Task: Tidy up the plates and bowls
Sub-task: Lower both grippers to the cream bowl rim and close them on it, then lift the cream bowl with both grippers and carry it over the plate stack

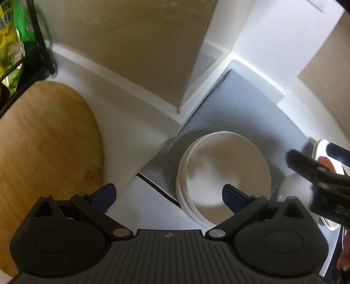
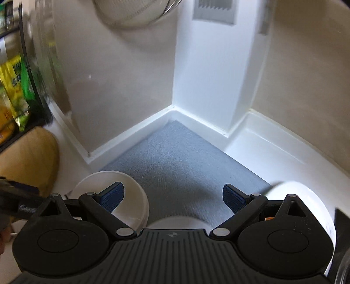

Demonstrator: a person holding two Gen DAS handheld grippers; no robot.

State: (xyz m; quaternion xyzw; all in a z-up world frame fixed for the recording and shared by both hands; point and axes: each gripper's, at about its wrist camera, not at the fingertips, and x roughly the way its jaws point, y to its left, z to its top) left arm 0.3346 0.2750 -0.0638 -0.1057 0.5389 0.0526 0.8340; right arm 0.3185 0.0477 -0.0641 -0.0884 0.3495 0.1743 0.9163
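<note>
A stack of white plates sits on a grey mat in the corner of a white counter. My left gripper is open and empty, above the stack's near left edge. My right gripper is open and empty over the same grey mat. The plate stack lies under its left finger. A white bowl sits at its right, and another white dish shows just below its jaws. The right gripper also shows in the left wrist view, in front of a dish with an orange mark.
A round wooden board lies on the counter to the left. A black wire rack with green and yellow packets stands at far left. Beige walls and a white column close off the corner. A glass vessel shows overhead.
</note>
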